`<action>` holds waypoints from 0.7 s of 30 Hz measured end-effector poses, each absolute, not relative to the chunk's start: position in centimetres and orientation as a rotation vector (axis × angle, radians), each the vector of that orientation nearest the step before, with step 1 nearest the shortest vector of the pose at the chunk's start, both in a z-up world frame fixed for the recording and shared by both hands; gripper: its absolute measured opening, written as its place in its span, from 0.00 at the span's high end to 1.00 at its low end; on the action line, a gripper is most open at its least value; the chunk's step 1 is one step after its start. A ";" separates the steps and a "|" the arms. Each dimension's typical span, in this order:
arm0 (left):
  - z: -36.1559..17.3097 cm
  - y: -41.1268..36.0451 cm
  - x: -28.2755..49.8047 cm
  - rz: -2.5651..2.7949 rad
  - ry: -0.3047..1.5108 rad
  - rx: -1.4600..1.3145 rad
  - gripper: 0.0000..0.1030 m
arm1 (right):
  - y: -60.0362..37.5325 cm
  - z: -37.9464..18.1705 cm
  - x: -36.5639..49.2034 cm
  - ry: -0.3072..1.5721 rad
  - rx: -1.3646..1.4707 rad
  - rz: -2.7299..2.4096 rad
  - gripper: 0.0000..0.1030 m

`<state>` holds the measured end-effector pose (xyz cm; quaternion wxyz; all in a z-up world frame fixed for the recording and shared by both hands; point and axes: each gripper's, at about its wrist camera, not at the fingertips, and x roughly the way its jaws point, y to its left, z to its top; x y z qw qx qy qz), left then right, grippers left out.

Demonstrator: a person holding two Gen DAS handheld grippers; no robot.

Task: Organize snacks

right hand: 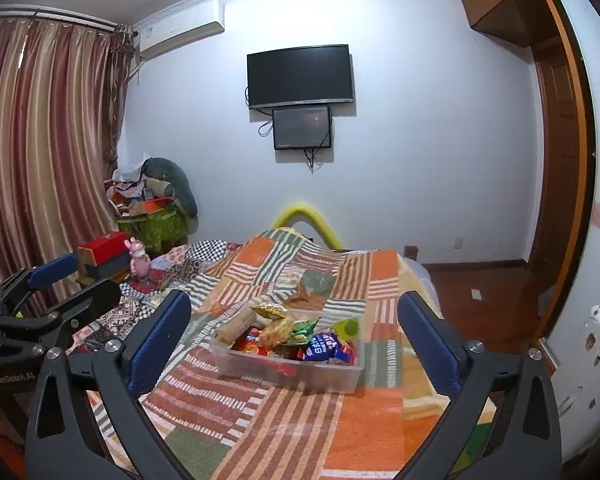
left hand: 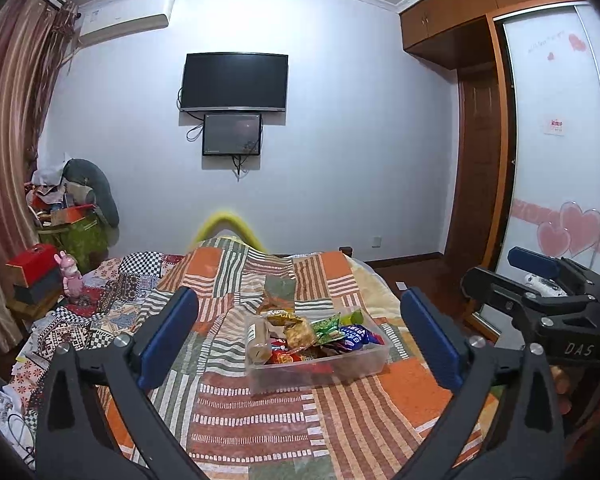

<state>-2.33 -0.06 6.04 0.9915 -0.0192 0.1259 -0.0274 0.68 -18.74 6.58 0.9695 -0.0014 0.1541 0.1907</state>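
A clear plastic bin (left hand: pixel 364 366) sits on the patchwork bedspread (left hand: pixel 268 428), filled with several snack packets: a blue one (left hand: pixel 354 336), a green one (left hand: pixel 326 326) and a tan tube (left hand: pixel 258 340). It also shows in the right wrist view (right hand: pixel 340 376) with the blue packet (right hand: pixel 324 346). My left gripper (left hand: pixel 300 336) is open and empty, held short of the bin. My right gripper (right hand: pixel 294 336) is open and empty too, also short of the bin. The right gripper shows at the right edge of the left wrist view (left hand: pixel 536 272).
A bedside stand at the left holds a red box (left hand: pixel 32 266) and a pink toy (left hand: pixel 71 278). Clutter (left hand: pixel 72 216) is piled by the curtain. A wardrobe (left hand: pixel 556 128) stands to the right, a TV (left hand: pixel 234 82) hangs on the far wall.
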 end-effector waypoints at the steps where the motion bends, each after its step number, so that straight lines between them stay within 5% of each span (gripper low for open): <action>1: 6.0 0.0 -2.3 -0.053 0.251 -0.042 0.00 | -18.9 6.5 0.4 0.310 -0.002 0.385 0.00; 21: 5.7 0.5 -2.2 -0.064 0.251 -0.057 0.00 | -19.4 6.4 -0.4 0.301 0.007 0.375 0.00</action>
